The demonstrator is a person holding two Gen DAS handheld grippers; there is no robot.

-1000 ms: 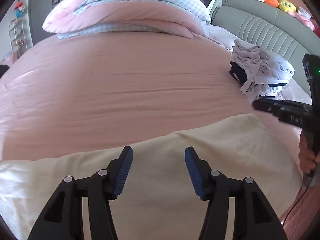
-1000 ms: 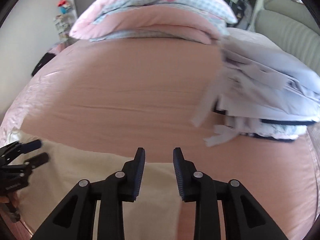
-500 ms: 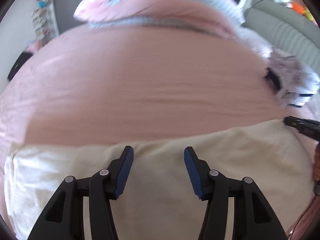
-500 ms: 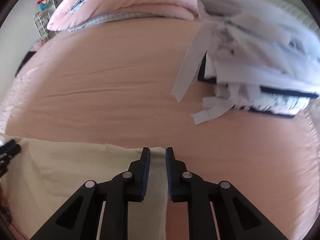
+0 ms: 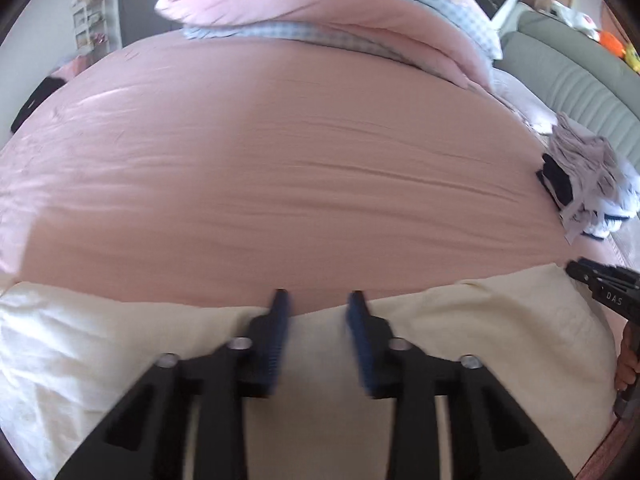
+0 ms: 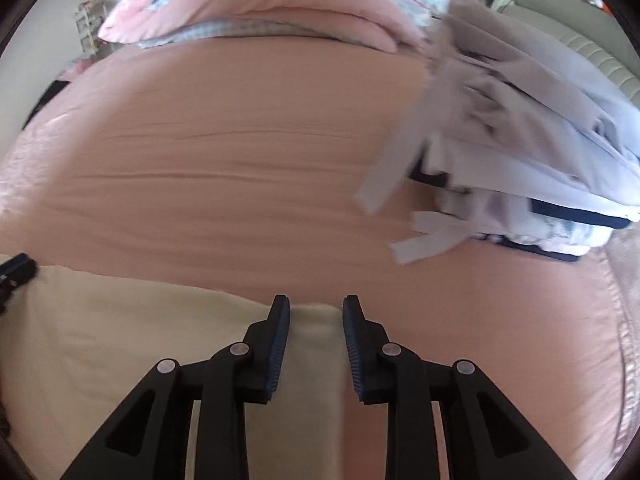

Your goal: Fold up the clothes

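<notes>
A cream garment lies spread flat along the near side of the pink bed sheet. My left gripper points down over its far edge. The jaws are closing, with flat cloth in the gap and the pads not pressing it. My right gripper hovers over the garment's right far corner. Its jaws are opening, and the cloth edge lies between the pads, untouched. The right gripper also shows at the right edge of the left wrist view, and the left gripper at the left edge of the right wrist view.
A pile of pale and dark-trimmed clothes sits on the sheet to the right. A folded pink and blue checked duvet lies across the far end. A grey-green padded headboard runs along the right. A hand holds the right gripper.
Both grippers have come down closer to the cream garment. The left jaws have narrowed over its far edge. The right jaws nearly shut half a second ago and have parted again.
</notes>
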